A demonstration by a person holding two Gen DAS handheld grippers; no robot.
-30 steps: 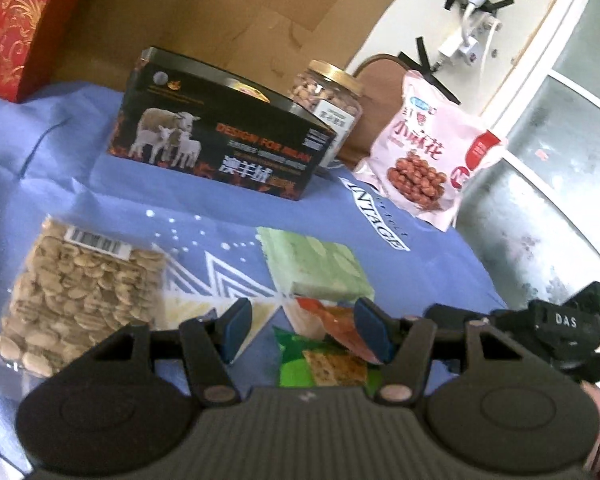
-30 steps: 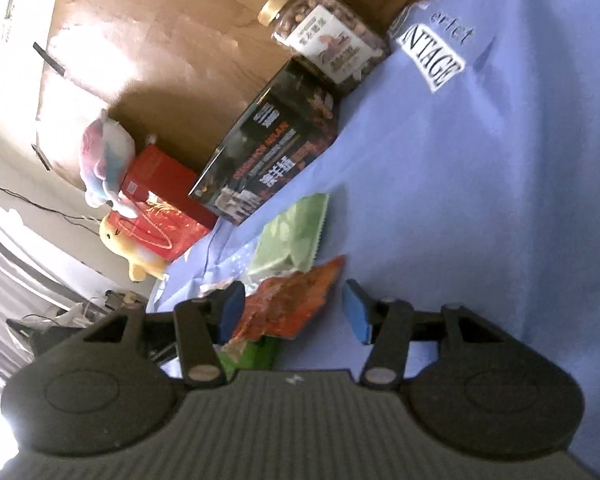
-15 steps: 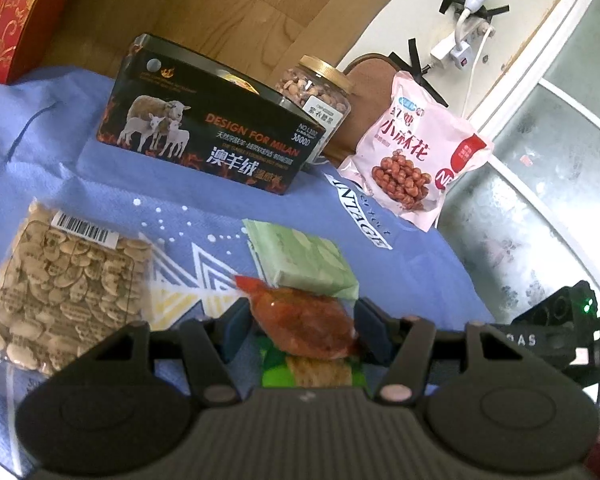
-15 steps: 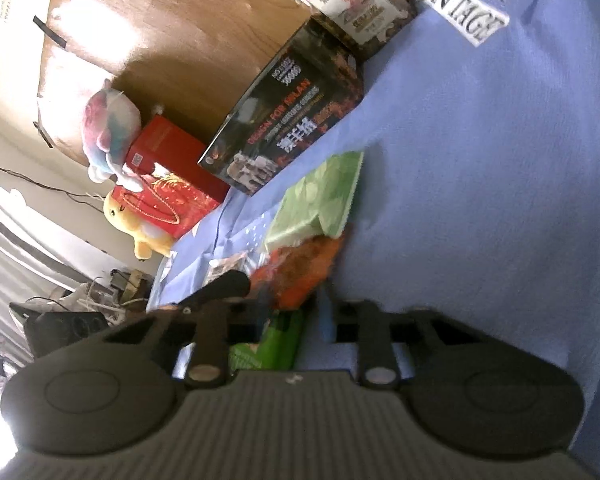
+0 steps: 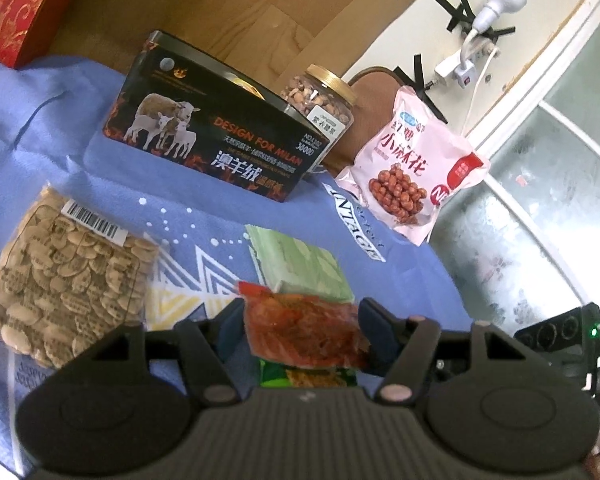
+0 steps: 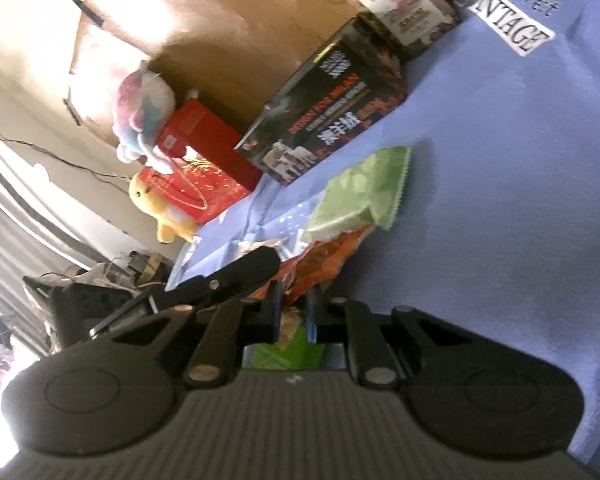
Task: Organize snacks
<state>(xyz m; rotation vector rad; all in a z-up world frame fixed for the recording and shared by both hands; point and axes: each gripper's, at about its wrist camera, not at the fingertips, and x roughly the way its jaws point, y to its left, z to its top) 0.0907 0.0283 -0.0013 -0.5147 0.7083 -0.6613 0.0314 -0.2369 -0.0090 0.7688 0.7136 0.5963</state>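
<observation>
My right gripper (image 6: pixel 292 314) just clamped orange snack packet (image 6: pixel 320 258) | left gripper (image 5: pixel 300 326) spread around it, pads apart | risk: thin-edge pinch slips.

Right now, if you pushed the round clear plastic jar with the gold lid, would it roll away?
Probably not: the round clear plastic jar with the gold lid stands upright on its base. It looks full of nuts, so likely heavy. Tipped over, its round sides might roll.
</observation>
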